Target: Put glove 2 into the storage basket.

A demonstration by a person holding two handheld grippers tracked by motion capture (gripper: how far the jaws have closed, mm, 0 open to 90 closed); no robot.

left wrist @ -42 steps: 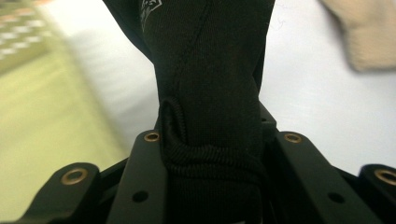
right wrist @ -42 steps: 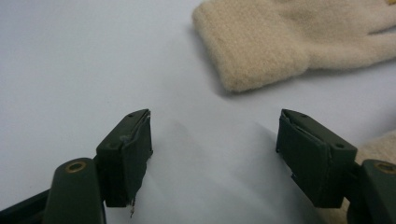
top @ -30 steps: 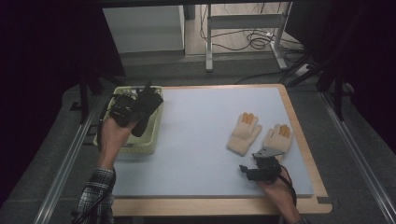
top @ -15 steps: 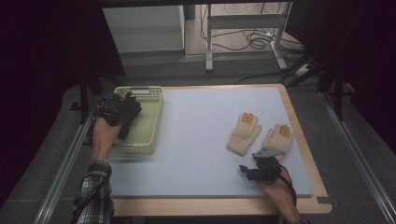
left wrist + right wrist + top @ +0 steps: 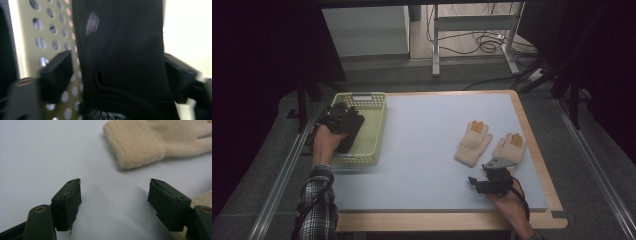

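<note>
Lowered since the earlier frame: left gripper [image 5: 343, 119], now down at the basket [image 5: 374, 131], a pale green plastic tray with perforated walls. Its jaws have just been opening; a soft black cloth [image 5: 125, 62] lies between them, unpinched. Right gripper [image 5: 489, 182] rests wide and empty on the smooth blue mat [image 5: 422, 150], near two cream knitted gloves [image 5: 474, 142].

Lab-like recording room: dark surrounds, floor cables [image 5: 484, 42], metal frame legs [image 5: 436, 42].
</note>
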